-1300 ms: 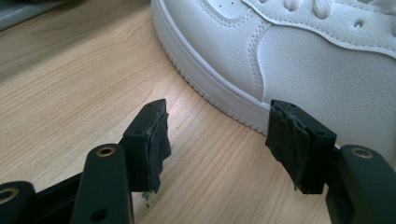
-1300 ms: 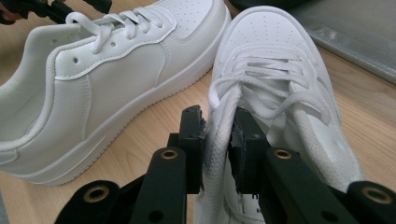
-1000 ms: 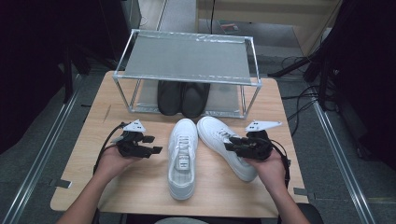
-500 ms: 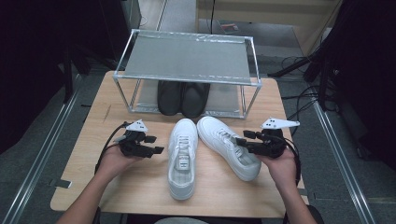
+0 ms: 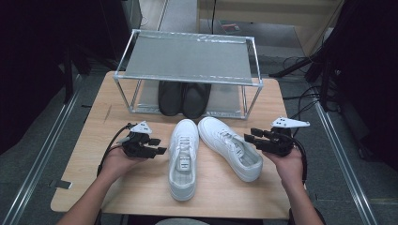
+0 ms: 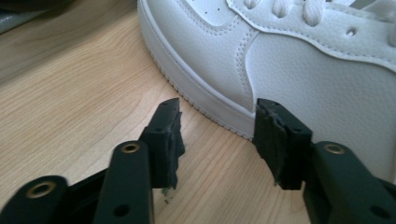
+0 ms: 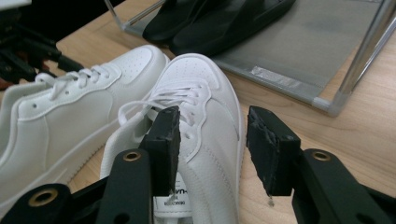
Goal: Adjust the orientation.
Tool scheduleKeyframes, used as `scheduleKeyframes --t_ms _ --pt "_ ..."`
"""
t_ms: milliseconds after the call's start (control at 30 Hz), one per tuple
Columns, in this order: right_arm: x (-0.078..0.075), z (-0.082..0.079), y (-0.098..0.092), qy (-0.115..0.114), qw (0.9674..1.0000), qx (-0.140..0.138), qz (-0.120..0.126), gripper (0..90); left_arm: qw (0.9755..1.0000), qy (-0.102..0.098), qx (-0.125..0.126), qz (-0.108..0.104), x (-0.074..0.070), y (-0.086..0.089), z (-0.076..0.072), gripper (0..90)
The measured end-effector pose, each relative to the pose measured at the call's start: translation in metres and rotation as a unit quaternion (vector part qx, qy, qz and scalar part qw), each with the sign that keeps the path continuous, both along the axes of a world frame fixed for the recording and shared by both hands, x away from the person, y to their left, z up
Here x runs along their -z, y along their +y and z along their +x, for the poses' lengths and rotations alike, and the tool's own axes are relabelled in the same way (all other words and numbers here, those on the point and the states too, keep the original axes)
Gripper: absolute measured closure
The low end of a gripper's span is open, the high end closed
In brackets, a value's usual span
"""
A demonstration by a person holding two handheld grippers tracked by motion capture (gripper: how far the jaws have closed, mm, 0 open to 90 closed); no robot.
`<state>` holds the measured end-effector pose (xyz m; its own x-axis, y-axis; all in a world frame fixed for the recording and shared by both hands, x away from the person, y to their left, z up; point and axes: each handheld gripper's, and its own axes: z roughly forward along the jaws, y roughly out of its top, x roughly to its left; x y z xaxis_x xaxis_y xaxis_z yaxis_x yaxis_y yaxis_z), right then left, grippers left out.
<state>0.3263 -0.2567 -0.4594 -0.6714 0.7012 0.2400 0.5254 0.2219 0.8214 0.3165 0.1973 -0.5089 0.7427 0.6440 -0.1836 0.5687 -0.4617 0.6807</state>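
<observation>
My left gripper [image 5: 158, 146] sits just beside the left white sneaker [image 5: 183, 157], jaws apart and just closing, nothing between them; I'd say it's lining up on the sole edge. That shoe points at the rack [image 5: 187, 77], where black shoes [image 5: 183, 97] sit on the lower shelf. The right white sneaker [image 5: 230, 146] lies angled; my right gripper [image 5: 249, 139], jaws apart, empty, just narrowing, hangs near its collar. The tongue label is unreadable.
</observation>
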Motion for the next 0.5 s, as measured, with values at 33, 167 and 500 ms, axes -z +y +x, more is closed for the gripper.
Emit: scheduleKeyframes --t_ms 33,167,500 --pt "0.000 0.001 -0.002 0.004 1.0000 0.005 0.007 57.6 1.0000 0.006 -0.001 -0.007 0.000 -0.001 0.000 55.7" --pt "0.001 0.005 -0.005 0.025 0.9995 0.019 0.008 75.0 0.9994 0.026 0.015 -0.017 0.001 -0.004 0.000 72.0" --pt "0.017 0.027 0.006 0.044 0.9969 0.005 -0.065 90.0 0.9982 0.035 0.048 0.006 0.004 -0.016 -0.004 84.1"
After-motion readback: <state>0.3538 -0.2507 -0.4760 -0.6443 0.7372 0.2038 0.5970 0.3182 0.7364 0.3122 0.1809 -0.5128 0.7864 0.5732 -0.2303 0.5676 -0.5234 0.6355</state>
